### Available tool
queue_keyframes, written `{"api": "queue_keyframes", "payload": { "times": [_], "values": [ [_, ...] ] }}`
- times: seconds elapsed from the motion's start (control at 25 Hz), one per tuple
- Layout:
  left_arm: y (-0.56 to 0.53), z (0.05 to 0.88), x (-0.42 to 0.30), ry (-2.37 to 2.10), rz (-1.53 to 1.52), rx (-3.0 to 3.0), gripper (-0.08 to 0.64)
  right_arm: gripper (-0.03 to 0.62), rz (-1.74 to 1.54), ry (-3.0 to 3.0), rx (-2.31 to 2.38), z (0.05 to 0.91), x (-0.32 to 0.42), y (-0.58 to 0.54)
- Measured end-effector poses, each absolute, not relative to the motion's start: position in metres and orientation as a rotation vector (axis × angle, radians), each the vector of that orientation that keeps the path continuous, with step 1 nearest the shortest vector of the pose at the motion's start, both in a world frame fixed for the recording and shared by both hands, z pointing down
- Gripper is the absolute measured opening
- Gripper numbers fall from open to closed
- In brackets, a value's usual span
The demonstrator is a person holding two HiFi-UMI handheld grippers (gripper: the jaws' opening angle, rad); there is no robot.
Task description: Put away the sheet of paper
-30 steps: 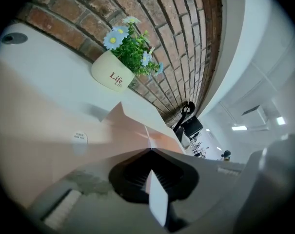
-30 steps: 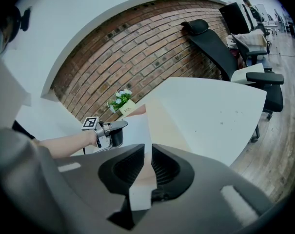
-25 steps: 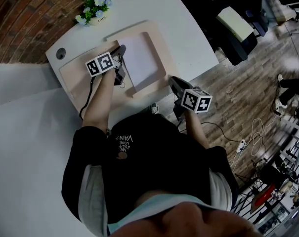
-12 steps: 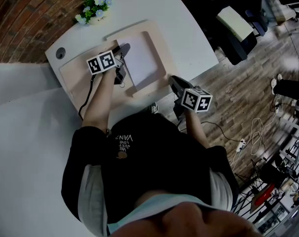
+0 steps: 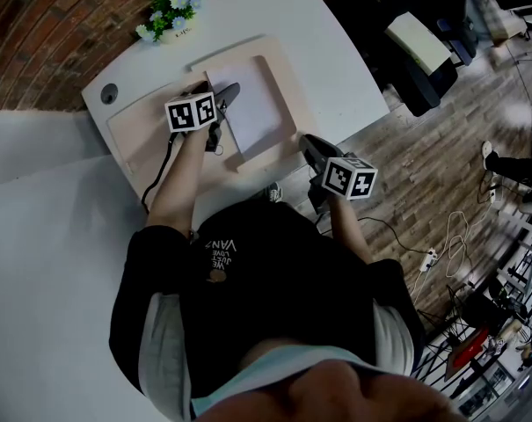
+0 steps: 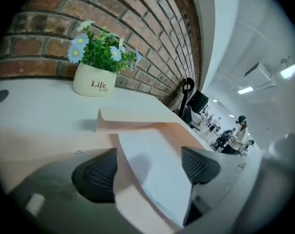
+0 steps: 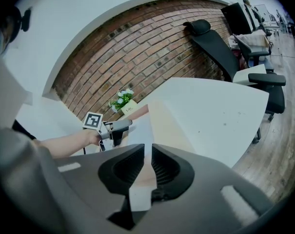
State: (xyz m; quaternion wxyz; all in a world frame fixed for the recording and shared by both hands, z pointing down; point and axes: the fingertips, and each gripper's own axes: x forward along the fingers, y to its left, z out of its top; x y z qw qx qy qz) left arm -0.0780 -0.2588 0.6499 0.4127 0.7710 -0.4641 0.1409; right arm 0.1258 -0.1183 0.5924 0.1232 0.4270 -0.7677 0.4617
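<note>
Head view. White table (image 5: 327,69) at upper centre, with a brick wall (image 5: 46,25) at upper left and a wooden floor (image 5: 441,174) at right. A flower pot (image 5: 167,20) stood at the table's top edge. A beige tray (image 5: 280,86) lay mid-table, and the sheet of paper (image 5: 252,104) lay flat in its recess. The left gripper (image 5: 213,90) was over the sheet's left edge. The right gripper (image 5: 309,148) was at the tray's lower right corner.

Left gripper view. Brick wall (image 6: 137,28) and flower pot (image 6: 94,84) at upper left, an office at far right. The jaws had just been opening and stood wide, with the sheet (image 6: 157,165) between them and not pressed.

Right gripper view. An office chair (image 7: 220,48) stood at upper right beside the table (image 7: 210,116). The jaws were narrow, closed on the tray's (image 7: 162,121) near rim.
</note>
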Motion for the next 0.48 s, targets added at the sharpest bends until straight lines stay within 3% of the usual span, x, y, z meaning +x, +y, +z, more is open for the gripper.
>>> {"api": "queue_keyframes", "payload": {
  "times": [0.48],
  "values": [
    [-0.2494, 0.6485, -0.0861, -1.206, 0.390, 1.971, 0.423, 0.044, 1.326, -2.253, 1.238, 0.5898, 0.1226, -0.1184]
  ]
}}
